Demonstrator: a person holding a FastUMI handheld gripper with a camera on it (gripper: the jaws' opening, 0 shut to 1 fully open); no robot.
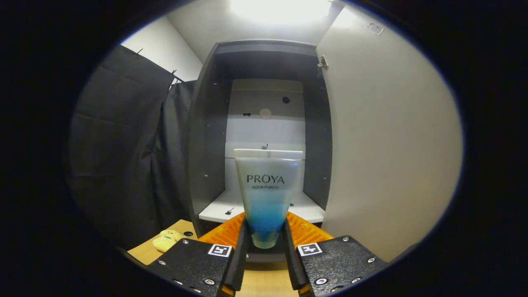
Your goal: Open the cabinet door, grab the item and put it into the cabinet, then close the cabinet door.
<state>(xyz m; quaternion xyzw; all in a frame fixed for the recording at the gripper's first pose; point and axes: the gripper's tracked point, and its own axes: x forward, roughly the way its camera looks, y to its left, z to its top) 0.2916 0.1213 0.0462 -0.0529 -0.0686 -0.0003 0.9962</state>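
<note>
Tool (266,243) clamped on tube (267,194), lower centre, facing open cabinet (206,136); thin grip, might slip or clip shelf (307,208).

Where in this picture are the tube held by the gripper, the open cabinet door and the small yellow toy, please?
tube (267,194): gripper view, middle of its body, clamped between the fingers.
cabinet door (383,156): gripper view, its pale inner face.
yellow toy (167,240): gripper view, its middle, on the wooden surface.

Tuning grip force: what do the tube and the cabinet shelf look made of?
Tube, clamped between the fingers: likely soft plastic, translucent satin, blue showing through its lower half. Cabinet shelf: probably laminated board, smooth matte white with a crisp flat front edge.
</note>
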